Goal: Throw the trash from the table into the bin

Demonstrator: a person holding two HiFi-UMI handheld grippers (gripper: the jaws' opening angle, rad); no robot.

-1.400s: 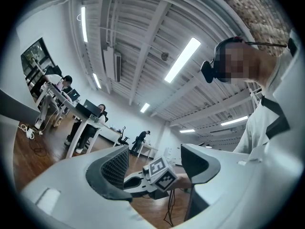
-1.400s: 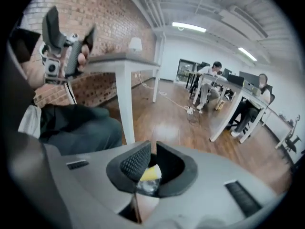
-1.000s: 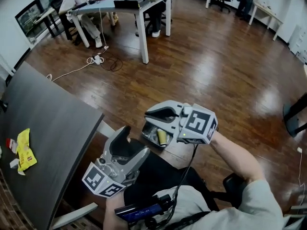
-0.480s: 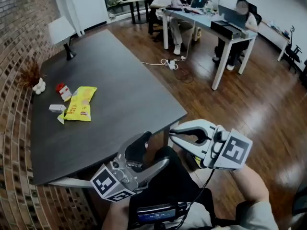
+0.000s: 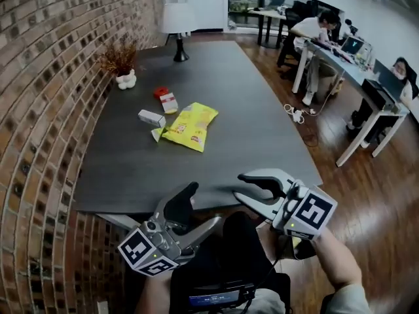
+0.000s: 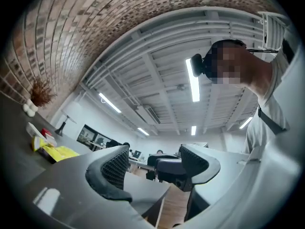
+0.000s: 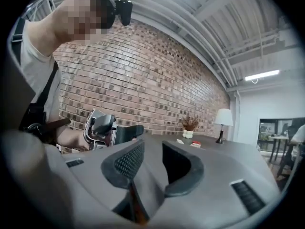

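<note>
My left tongs [image 5: 204, 208] are open and empty. My right tongs [image 5: 241, 187] have just been opening, empty too. A yellow bag [image 5: 190, 126] lies on the table [image 5: 262, 129].

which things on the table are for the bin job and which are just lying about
For the job: chip bag, white box, red-and-white carton, all lying on the table.

Just lying about: lamp, dried plant, power strip on the floor.

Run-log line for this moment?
left gripper: open, empty | right gripper: empty, jaws just opening | yellow crisp packet, white box: on dark table
</note>
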